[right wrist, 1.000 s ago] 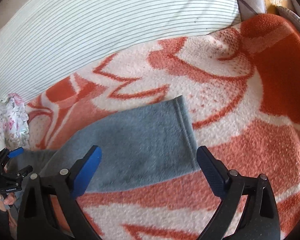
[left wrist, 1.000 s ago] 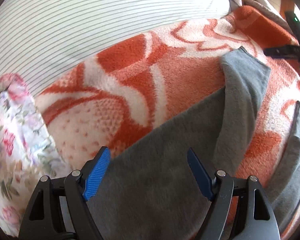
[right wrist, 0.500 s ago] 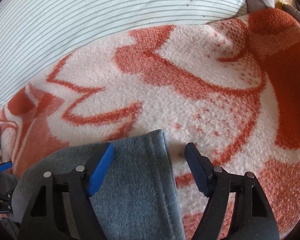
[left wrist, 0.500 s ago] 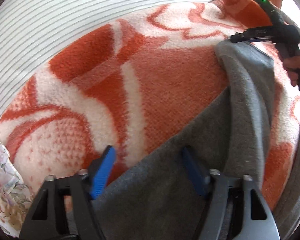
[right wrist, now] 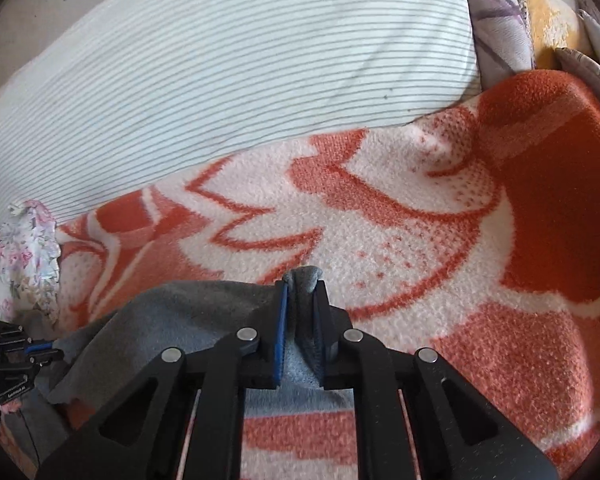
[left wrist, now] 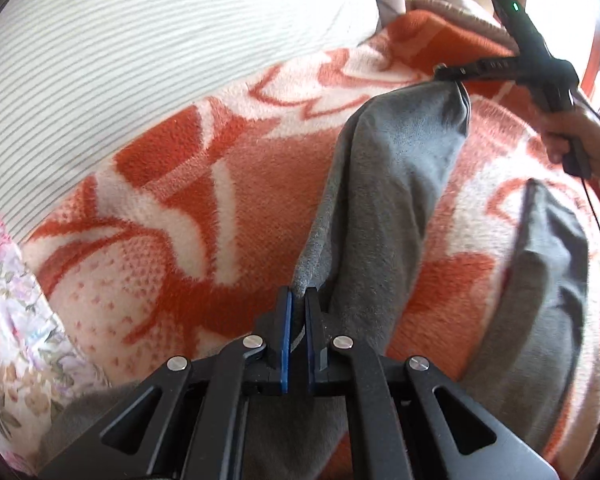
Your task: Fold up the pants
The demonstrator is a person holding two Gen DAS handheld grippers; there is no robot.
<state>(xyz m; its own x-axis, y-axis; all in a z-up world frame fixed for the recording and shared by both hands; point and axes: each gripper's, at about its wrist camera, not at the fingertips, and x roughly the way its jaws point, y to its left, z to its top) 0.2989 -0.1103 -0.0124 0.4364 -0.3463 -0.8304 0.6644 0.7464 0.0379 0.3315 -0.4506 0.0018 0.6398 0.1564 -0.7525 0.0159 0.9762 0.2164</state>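
Grey fleece pants (left wrist: pixel 388 184) lie on an orange and white patterned blanket (left wrist: pixel 204 200). My left gripper (left wrist: pixel 298 304) is shut on the edge of one pant leg near its upper part. My right gripper (right wrist: pixel 302 292) is shut on the hem end of the same leg (right wrist: pixel 188 312); it also shows in the left wrist view (left wrist: pixel 456 74), pinching the far end. The leg hangs lifted between both grippers. The other pant leg (left wrist: pixel 548 264) lies on the blanket at the right.
A white pillow with grey stripes (right wrist: pixel 228 72) lies behind the blanket. A floral cloth (left wrist: pixel 8 312) sits at the left edge. More bedding (right wrist: pixel 500 20) is piled at the far right corner.
Both grippers went from open over the pant leg to shut on it. The leg's hem and side edge are now pinched and raised off the blanket.
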